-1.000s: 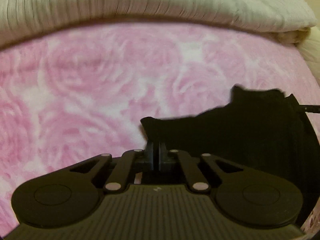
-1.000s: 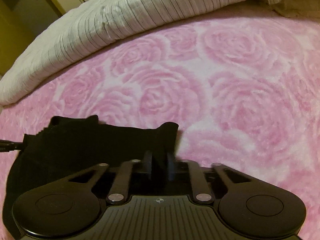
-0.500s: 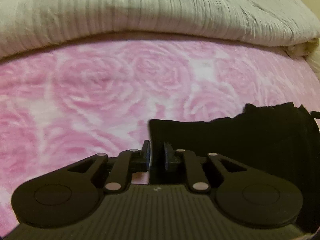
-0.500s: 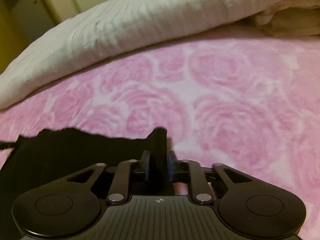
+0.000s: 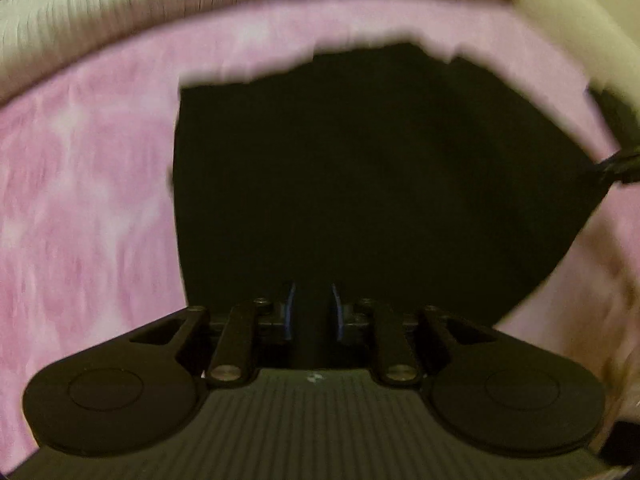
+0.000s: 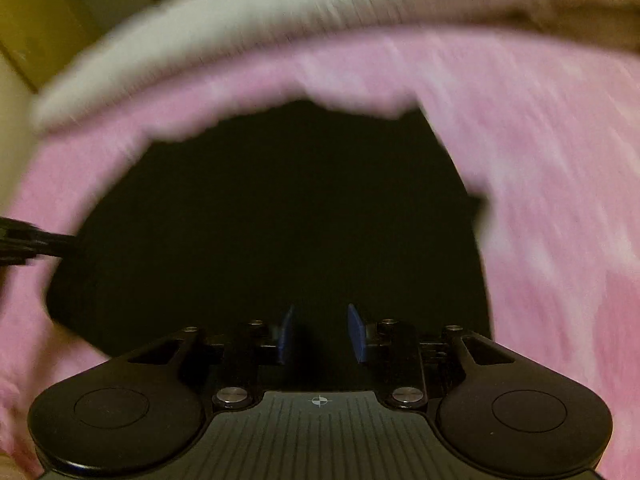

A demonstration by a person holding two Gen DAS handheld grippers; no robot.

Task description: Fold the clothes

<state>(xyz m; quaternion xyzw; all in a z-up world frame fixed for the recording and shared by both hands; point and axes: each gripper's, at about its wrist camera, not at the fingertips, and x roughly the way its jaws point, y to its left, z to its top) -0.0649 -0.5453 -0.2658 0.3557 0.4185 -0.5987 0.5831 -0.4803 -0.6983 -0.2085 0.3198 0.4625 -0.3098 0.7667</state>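
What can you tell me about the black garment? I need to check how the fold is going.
The black garment is dark, matte cloth lying spread flat on the pink rose-patterned blanket. Its far edge looks ragged through motion blur; no seams or details show. Both grippers hang over its near edge, jaws parted, apparently gripping nothing.

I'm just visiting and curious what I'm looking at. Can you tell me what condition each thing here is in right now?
Black garment: lying spread on the bed, released.
Left gripper: open, jaws have just been opening, nothing pinched between them.
Right gripper: open, jaws have just been opening, wider than the left, nothing pinched.
Pink rose blanket: spread flat under the garment.
Pale striped quilt: bunched along the far edge.
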